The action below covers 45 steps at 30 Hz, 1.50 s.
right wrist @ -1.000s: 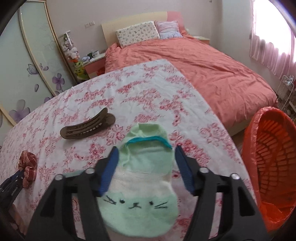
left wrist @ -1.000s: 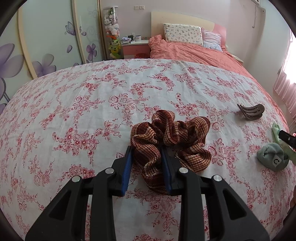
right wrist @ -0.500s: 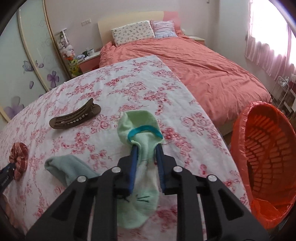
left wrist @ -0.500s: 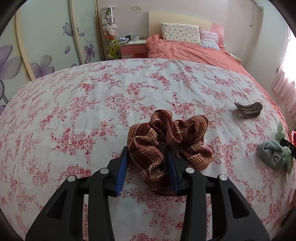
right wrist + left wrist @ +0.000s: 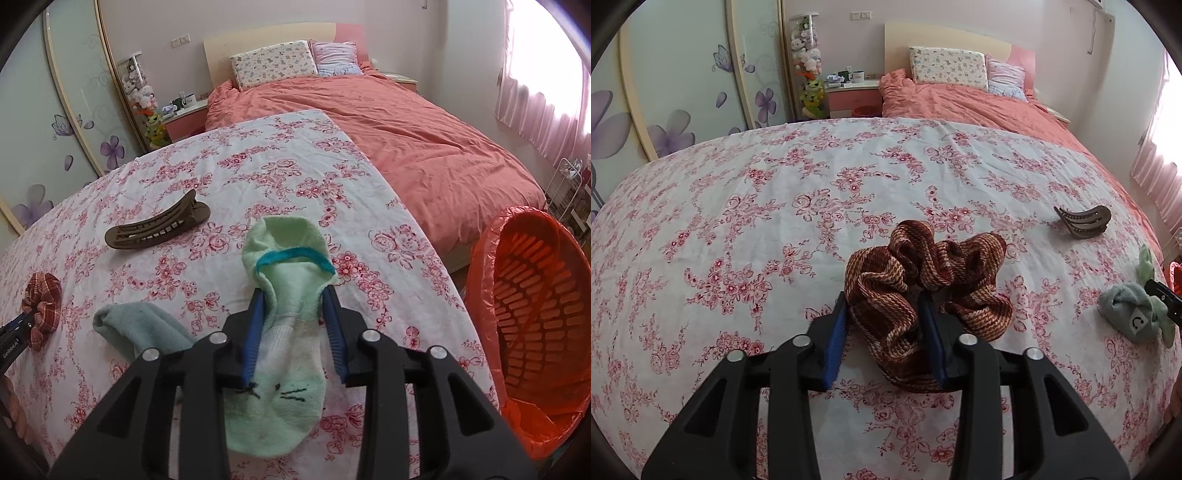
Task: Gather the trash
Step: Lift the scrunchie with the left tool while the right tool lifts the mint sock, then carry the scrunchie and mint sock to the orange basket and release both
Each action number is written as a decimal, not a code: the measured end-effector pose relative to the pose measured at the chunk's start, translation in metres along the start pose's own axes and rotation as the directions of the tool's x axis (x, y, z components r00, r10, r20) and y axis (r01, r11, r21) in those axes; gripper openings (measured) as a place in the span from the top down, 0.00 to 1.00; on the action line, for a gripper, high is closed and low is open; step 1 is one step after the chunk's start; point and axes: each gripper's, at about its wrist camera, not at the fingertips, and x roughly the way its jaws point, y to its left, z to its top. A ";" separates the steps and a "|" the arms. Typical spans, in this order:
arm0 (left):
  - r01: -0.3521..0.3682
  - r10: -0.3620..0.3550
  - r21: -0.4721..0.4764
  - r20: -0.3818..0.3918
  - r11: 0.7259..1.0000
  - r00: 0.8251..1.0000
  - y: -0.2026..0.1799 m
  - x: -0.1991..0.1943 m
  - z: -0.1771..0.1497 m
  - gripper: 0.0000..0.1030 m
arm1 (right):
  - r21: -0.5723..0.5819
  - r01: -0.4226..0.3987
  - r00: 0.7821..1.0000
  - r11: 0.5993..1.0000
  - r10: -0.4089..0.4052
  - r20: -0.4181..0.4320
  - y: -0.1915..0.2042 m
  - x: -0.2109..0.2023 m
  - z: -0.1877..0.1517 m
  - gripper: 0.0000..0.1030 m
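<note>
A brown striped scrunchie (image 5: 923, 280) lies on the floral tablecloth (image 5: 757, 206). My left gripper (image 5: 882, 301) has one fold of it between its blue pads, and the jaws are closing on it. In the right wrist view a pale green sock (image 5: 288, 273) with a cat face sits between the pads of my right gripper (image 5: 293, 295), which are easing apart while its edges stay folded against them. The scrunchie (image 5: 40, 306) and the left gripper (image 5: 14, 332) show at that view's left edge.
A grey-blue sock (image 5: 140, 325) lies just left of the right gripper. A brown hair clip (image 5: 159, 225) rests farther back on the cloth. An orange bin (image 5: 480, 258) lined with a red bag stands off the table's right edge. A bed (image 5: 424, 140) lies beyond.
The right gripper closed tightly on the green sock, then widened a little, so the sock spreads between the pads again. The left gripper stays on the scrunchie, its gap slightly wider than at first.
</note>
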 end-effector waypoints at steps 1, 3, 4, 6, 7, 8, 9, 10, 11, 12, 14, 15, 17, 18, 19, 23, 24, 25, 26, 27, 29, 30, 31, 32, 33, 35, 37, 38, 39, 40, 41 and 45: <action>0.003 -0.003 -0.003 0.001 1.000 1.000 0.001 0.000 0.000 0.70 | 0.001 -0.001 1.000 1.000 0.001 0.001 0.000 0.000 0.000 0.78; 0.014 -0.013 -0.011 0.003 1.000 1.000 0.001 -0.001 0.001 0.78 | 0.004 -0.020 1.000 1.000 0.020 0.002 -0.001 0.000 0.000 0.84; 0.022 -0.022 -0.012 0.005 1.000 1.000 0.001 -0.002 0.001 0.80 | 0.004 -0.025 1.000 1.000 0.025 0.004 -0.001 -0.001 0.000 0.88; 0.030 -0.029 -0.006 0.023 1.000 0.999 0.000 -0.006 0.002 0.82 | -0.002 -0.038 0.999 0.999 0.038 0.007 0.000 -0.003 -0.001 0.91; 0.033 -0.033 -0.002 0.030 0.999 0.999 -0.001 -0.009 0.002 0.82 | -0.003 -0.044 0.999 0.999 0.044 0.010 0.000 -0.005 -0.001 0.91; 0.038 -0.038 0.003 0.039 0.999 0.999 -0.003 -0.012 0.003 0.83 | -0.003 -0.052 0.999 0.999 0.052 0.015 0.000 -0.007 -0.001 0.91; 0.041 -0.041 0.007 0.048 0.999 0.998 -0.004 -0.015 0.004 0.83 | -0.003 -0.059 0.998 0.998 0.059 0.023 0.000 -0.010 -0.001 0.91; 0.045 -0.046 0.011 0.061 0.999 0.997 -0.006 -0.020 0.005 0.83 | -0.002 -0.061 0.998 0.998 0.061 0.030 0.000 -0.013 -0.001 0.91; 0.049 -0.050 0.014 0.067 0.999 0.996 -0.007 -0.023 0.006 0.83 | 0.001 -0.065 0.997 0.998 0.065 0.039 0.000 -0.017 0.000 0.91; 0.054 -0.055 0.016 0.076 0.998 0.996 -0.009 -0.026 0.007 0.83 | 0.003 -0.070 0.997 0.998 0.069 0.046 0.000 -0.021 0.000 0.91; 0.062 -0.064 0.023 0.095 0.998 0.993 -0.013 -0.035 0.009 0.83 | 0.006 -0.077 0.995 0.997 0.076 0.067 0.000 -0.031 0.002 0.91; 0.064 -0.067 0.026 0.103 0.998 0.992 -0.015 -0.039 0.010 0.83 | 0.006 -0.080 0.994 0.997 0.079 0.076 -0.001 -0.036 0.003 0.92; 0.075 -0.078 0.033 0.120 0.997 0.990 -0.021 -0.048 0.013 0.83 | 0.007 -0.087 0.991 0.996 0.086 0.098 -0.001 -0.048 0.005 0.91; 0.078 -0.082 0.037 0.126 0.996 0.989 -0.023 -0.052 0.014 0.83 | 0.007 -0.090 0.990 0.996 0.089 0.108 -0.002 -0.053 0.005 0.91; 0.083 -0.088 0.042 0.136 0.996 0.987 -0.027 -0.058 0.015 0.83 | 0.006 -0.094 0.989 0.996 0.092 0.120 -0.003 -0.059 0.006 0.91; 0.100 -0.108 0.060 0.160 0.993 0.981 -0.041 -0.074 0.018 0.83 | -0.002 -0.106 0.980 0.994 0.105 0.170 -0.004 -0.084 0.007 0.91; 0.105 -0.114 0.065 0.166 0.992 0.979 -0.045 -0.078 0.018 0.83 | -0.004 -0.110 0.978 0.994 0.109 0.178 -0.005 -0.090 0.007 0.91; 0.110 -0.121 0.073 0.174 0.991 0.977 -0.049 -0.083 0.019 0.83 | -0.003 -0.115 0.975 0.993 0.114 0.189 -0.006 -0.095 0.008 0.91; 0.115 -0.127 0.079 0.180 0.990 0.975 -0.054 -0.087 0.019 0.83 | -0.002 -0.124 0.973 0.992 0.122 0.198 -0.006 -0.101 0.008 0.92; 0.119 -0.133 0.083 0.184 0.989 0.974 -0.057 -0.090 0.020 0.83 | -0.001 -0.128 0.971 0.992 0.126 0.203 -0.006 -0.104 0.009 0.91; 0.130 -0.145 0.089 0.191 0.988 0.971 -0.065 -0.097 0.020 0.83 | 0.004 -0.137 0.967 0.991 0.132 0.218 -0.008 -0.113 0.011 0.91; 0.137 -0.153 0.093 0.195 0.986 0.969 -0.068 -0.100 0.021 0.83 | 0.003 -0.140 0.965 0.990 0.136 0.225 -0.008 -0.117 0.011 0.91; 0.142 -0.160 0.100 0.200 0.985 0.967 -0.072 -0.104 0.021 0.83 | 0.001 -0.141 0.962 0.990 0.137 0.238 -0.008 -0.123 0.011 0.91; 0.147 -0.168 0.110 0.205 0.983 0.964 -0.077 -0.108 0.021 0.83 | 0.001 -0.142 0.958 0.990 0.138 0.251 -0.010 -0.130 0.011 0.91; 0.151 -0.173 0.115 0.207 0.982 0.963 -0.079 -0.110 0.021 0.83 | 0.001 -0.145 0.955 0.989 0.140 0.261 -0.011 -0.135 0.012 0.92; 0.166 -0.191 0.131 0.214 0.977 0.958 -0.089 -0.117 0.021 0.83 | 0.003 -0.150 0.948 0.989 0.142 0.286 -0.016 -0.147 0.013 0.91; 0.182 -0.211 0.144 0.221 0.973 0.952 -0.098 -0.123 0.022 0.83 | 0.007 -0.146 0.941 0.989 0.136 0.309 -0.023 -0.159 0.014 0.91; 0.193 -0.224 0.152 0.224 0.969 0.949 -0.103 -0.126 0.022 0.83 | 0.009 -0.143 0.939 0.990 0.133 0.316 -0.026 -0.163 0.013 0.91; 0.206 -0.239 0.161 0.225 0.965 0.944 -0.110 -0.129 0.022 0.83 | 0.013 -0.140 0.937 0.990 0.128 0.324 -0.029 -0.166 0.013 0.91; 0.215 -0.249 0.166 0.226 0.962 0.942 -0.114 -0.130 0.022 0.83 | 0.017 -0.136 0.935 0.991 0.123 0.332 -0.034 -0.170 0.012 0.91; 0.227 -0.264 0.176 0.225 0.958 0.938 -0.120 -0.132 0.023 0.83 | 0.022 -0.131 0.933 0.991 0.115 0.340 -0.039 -0.174 0.012 0.91; 0.268 -0.315 0.218 0.222 0.939 0.923 -0.149 -0.140 0.021 0.83 | 0.056 -0.104 0.927 0.993 0.076 0.366 -0.065 -0.188 0.008 0.92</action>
